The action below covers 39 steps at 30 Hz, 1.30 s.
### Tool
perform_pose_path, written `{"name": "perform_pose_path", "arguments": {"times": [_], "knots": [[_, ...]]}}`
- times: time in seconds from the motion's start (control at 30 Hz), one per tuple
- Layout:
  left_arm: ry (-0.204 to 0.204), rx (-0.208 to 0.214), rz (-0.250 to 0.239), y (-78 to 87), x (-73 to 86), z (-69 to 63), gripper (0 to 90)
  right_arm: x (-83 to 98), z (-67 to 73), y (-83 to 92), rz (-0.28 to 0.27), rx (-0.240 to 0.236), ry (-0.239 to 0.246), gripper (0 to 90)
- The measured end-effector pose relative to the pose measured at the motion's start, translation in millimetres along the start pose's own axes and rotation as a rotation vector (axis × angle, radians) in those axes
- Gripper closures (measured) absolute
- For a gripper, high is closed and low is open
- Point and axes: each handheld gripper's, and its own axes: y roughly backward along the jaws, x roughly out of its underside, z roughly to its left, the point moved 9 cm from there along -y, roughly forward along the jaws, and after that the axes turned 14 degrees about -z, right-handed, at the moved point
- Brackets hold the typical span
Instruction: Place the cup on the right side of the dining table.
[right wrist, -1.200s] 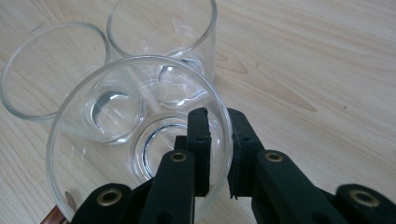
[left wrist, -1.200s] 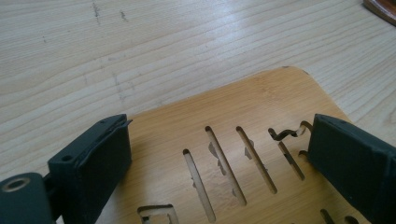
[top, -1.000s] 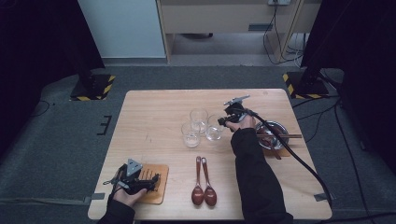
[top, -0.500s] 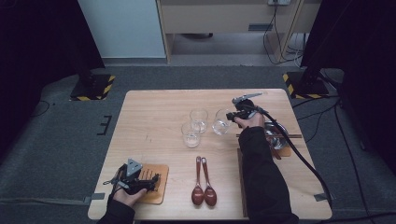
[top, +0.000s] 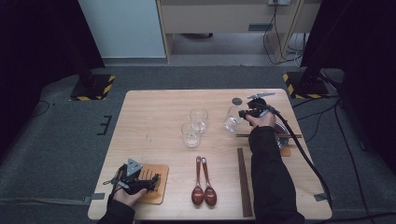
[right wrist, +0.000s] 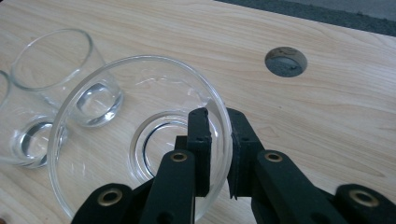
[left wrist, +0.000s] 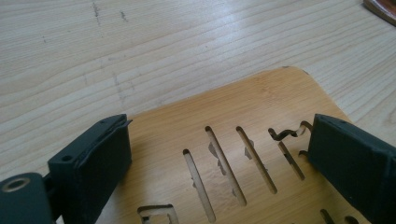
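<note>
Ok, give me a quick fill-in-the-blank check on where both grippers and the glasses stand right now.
1. The right gripper is shut on the rim of a clear ____.
2. Besides the held glass, ____ more glasses stand on the table.
3. The left gripper, jaws open, rests over a slotted wooden ____.
4. Two brown ____ lie side by side near the table's front edge.

Missing words: glass; two; board; spoons
</note>
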Motion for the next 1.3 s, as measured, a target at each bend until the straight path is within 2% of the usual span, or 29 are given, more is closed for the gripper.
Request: {"name": "perform_pose_path", "arguments": {"times": [0.53, 0.93, 1.17, 1.2, 1.3], "knots": [[0.000, 0.000, 0.000, 0.0, 0.0, 0.0, 5.2, 21.4, -33.3, -2.2, 0.047, 0.086, -0.017, 82.1], [0.000, 0.000, 0.000, 0.0, 0.0, 0.0, 5.2, 31.7, -38.0, -8.5, 0.088, 0.134, -0.006, 82.1], [0.000, 0.000, 0.000, 0.0, 0.0, 0.0, 5.2, 30.8, -39.7, -10.0, 0.073, 0.151, -0.019, 81.7], [0.000, 0.000, 0.000, 0.0, 0.0, 0.0, 5.2, 28.9, -40.2, -11.3, 0.044, 0.155, -0.029, 81.2], [0.000, 0.000, 0.000, 0.0, 0.0, 0.0, 5.2, 27.8, -40.9, -12.4, 0.022, 0.162, -0.048, 80.6]]}}
